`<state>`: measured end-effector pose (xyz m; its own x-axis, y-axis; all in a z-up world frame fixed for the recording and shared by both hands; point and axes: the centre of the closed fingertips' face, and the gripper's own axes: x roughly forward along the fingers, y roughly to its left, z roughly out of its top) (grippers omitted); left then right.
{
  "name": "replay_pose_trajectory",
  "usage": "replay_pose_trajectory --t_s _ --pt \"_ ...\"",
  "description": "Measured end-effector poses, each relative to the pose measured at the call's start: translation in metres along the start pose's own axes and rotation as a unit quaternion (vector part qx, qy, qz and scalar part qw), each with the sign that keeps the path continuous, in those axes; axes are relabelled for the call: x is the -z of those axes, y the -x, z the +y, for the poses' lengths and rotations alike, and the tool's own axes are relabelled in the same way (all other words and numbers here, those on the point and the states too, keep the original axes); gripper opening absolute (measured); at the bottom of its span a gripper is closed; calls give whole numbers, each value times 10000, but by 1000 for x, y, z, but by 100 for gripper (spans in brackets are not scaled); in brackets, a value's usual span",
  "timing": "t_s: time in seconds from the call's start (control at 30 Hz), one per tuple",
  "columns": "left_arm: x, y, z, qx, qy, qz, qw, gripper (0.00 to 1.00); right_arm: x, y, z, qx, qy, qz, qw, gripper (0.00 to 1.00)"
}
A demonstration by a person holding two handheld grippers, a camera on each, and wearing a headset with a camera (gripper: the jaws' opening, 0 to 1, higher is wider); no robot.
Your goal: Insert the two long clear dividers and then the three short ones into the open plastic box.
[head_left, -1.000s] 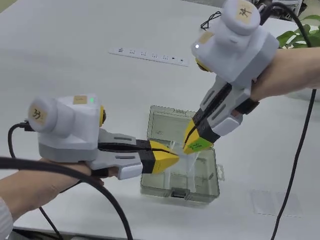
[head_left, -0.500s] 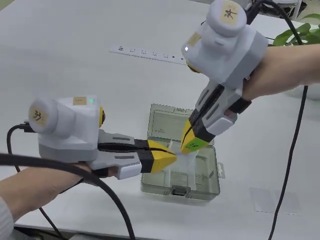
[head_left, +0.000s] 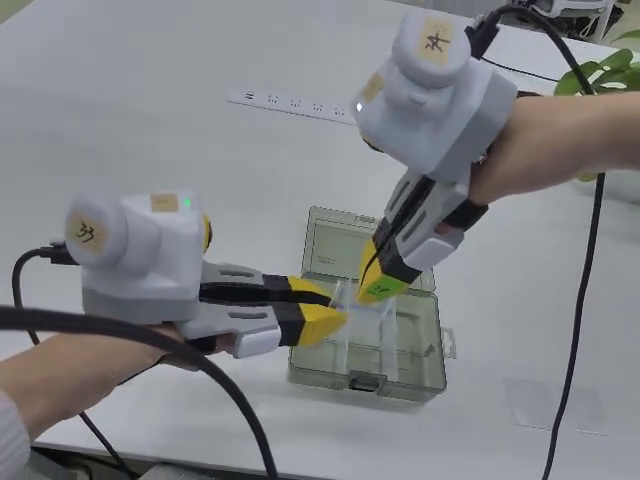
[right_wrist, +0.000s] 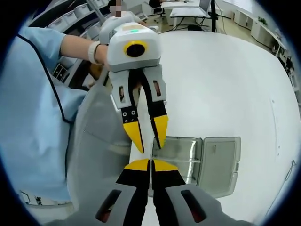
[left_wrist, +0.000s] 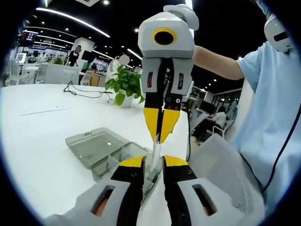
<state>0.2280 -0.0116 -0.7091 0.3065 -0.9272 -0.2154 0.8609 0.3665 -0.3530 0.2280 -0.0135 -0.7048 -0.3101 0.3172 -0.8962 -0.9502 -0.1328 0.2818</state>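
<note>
Right gripper (head_left: 378, 287) comes down from above, jaws closed on top of a clear divider (left_wrist: 154, 149). The divider stands upright at the open box (head_left: 425, 362) on the worktop (head_left: 140, 130); can't tell if it is seated. Left gripper (head_left: 330, 312) jaws are apart, straddling the divider lower down. The lid (head_left: 335, 243) lies flat behind.

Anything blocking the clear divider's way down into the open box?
Nothing visible. The right gripper holds the divider upright over the box; the left gripper's open jaws flank the divider on either side.
</note>
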Motion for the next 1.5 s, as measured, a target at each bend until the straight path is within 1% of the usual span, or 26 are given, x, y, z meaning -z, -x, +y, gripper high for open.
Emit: replay_pose_trajectory --t_s 0.13,0.2,0.23,0.3,0.37,0.4,0.47,0.57,0.7,0.8,0.87,0.9,0.93,1.0,1.07,1.13,1.2,1.4,1.5 --pt "6 4 9 -194 -64 107 9997 25 1 -1 -3 49 -69 -40 10000 2" --pt "9 6 14 -318 -157 212 9991 31 2 -2 -7 127 -108 -48 9999 2" --pt "11 6 15 -344 -156 246 9990 35 3 -3 -9 151 -141 -63 9998 2" --pt "14 7 18 -401 -187 334 9985 39 2 -4 -14 258 -262 -127 9992 2" --pt "19 9 22 -498 -251 460 9974 44 2 -4 -21 431 -338 -177 9983 2" --pt "22 10 23 -542 -303 524 9967 47 3 -5 -23 470 -392 -186 9980 2" --pt "27 12 26 -618 -315 634 9956 53 3 -6 -28 545 -418 -242 9973 2" --pt "34 14 29 -685 -359 766 9941 59 5 -10 -35 597 -444 -227 9970 2" --pt "44 19 35 -826 -381 983 9910 65 5 -14 -39 658 -487 -254 9963 2" --pt "48 23 39 -951 -393 1053 9891 71 4 -20 -44 663 -533 -287 9960 2" --pt "50 26 45 -1119 -423 1117 9865 79 4 -23 -45 670 -528 -303 9959 2" --pt "52 28 49 -1221 -498 1163 9844 84 3 -24 -45 681 -526 -325 9958 2" --pt "54 31 54 -1366 -518 1216 9818 91 2 -26 -48 704 -507 -379 9955 2" --pt "58 33 56 -1435 -387 1257 9809 98 1 -28 -51 742 -550 -443 9947 2" --pt "59 35 60 -1499 -374 1239 9802 100 1 -30 -52 729 -566 -467 9946 2" --pt "62 37 60 -1494 -307 1285 9799 100 3 -33 -53 722 -564 -425 9949 2" --pt "63 38 61 -1516 -326 1293 9794 100 5 -34 -54 706 -571 -406 9950 2" --pt "64 39 60 -1510 -276 1270 9799 99 7 -36 -54 687 -578 -382 9952 2" --pt "63 39 59 -1516 -253 1243 9803 97 9 -37 -54 693 -575 -343 9953 2"
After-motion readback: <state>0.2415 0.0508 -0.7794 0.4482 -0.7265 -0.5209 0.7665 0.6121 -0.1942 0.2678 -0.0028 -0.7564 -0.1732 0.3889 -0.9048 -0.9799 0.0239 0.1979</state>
